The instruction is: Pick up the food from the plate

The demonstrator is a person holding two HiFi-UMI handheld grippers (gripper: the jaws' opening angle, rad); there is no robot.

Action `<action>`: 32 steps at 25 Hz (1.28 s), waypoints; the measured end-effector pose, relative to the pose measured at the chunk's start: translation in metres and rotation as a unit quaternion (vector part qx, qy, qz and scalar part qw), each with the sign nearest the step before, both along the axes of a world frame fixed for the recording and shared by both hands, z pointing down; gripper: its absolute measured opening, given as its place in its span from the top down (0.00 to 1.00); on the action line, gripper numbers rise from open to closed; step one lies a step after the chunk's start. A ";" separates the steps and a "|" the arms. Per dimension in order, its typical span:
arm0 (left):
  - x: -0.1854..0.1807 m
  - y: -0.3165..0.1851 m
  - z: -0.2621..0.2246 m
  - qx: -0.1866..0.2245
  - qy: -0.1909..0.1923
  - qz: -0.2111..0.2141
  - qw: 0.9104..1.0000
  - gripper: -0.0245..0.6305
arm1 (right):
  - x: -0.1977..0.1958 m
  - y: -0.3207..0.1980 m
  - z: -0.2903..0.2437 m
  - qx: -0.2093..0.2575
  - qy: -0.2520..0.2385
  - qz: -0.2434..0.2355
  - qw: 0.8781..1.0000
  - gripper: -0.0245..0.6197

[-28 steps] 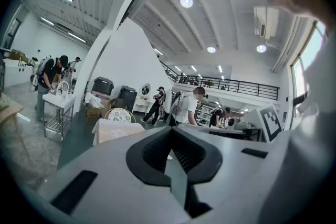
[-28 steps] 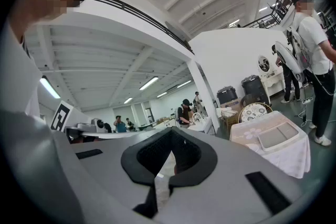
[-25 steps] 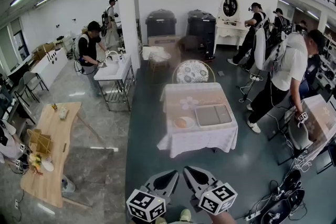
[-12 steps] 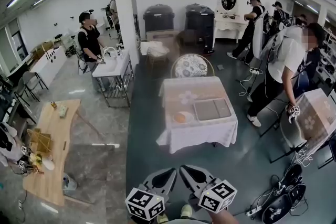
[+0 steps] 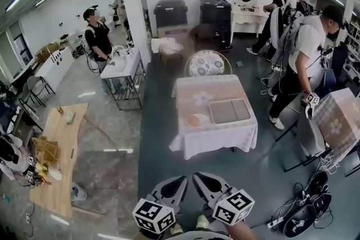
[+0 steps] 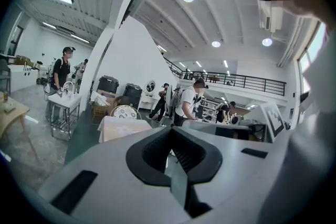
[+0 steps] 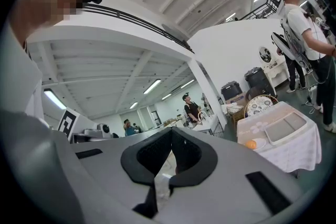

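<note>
Both grippers hang low and close to the person's body, well apart from the work. The left gripper (image 6: 171,130) is clenched, its jaws meeting at the tips with nothing between them. The right gripper (image 7: 171,131) is the same: pressed together, empty, pointing out across the room.

The target sits across the open floor on the table (image 5: 215,144) with the white cloth. There's the plate (image 7: 261,144), near the table's front left corner and just beside a grey tray (image 5: 229,111). On the plate lies the food (image 7: 251,144), one small round orange thing. At this range it could be an orange or a bun; the view is too small to say.

Nothing of the pick-up is under way yet. The approach to the table comes first, and the jaws have to open before either gripper can take anything.

As for handling, it looks light and rounded, so it will probably roll on that shallow plate if nudged from one side. It's likely a little soft, too, so a hard squeeze could dent it. The best hold looks to be across its widest middle, one jaw on each side, coming in just above the plate's rim and closing gently. The right gripper seems the natural choice for that, since its view looks towards the plate.
</note>
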State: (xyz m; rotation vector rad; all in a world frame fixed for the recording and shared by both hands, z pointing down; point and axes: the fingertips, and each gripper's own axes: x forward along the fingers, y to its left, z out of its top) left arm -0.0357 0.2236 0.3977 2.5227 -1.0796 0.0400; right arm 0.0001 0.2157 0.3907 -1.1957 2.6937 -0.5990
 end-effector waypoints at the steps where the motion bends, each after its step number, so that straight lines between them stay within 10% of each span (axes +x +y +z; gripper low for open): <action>1: 0.001 -0.002 0.000 0.000 -0.001 -0.002 1.000 0.96 | 0.002 -0.002 0.000 0.000 0.000 -0.001 1.000 0.94; 32: 0.041 -0.114 -0.003 0.053 -0.009 -0.031 0.998 0.96 | 0.062 -0.089 0.005 0.023 0.034 0.023 0.999 0.94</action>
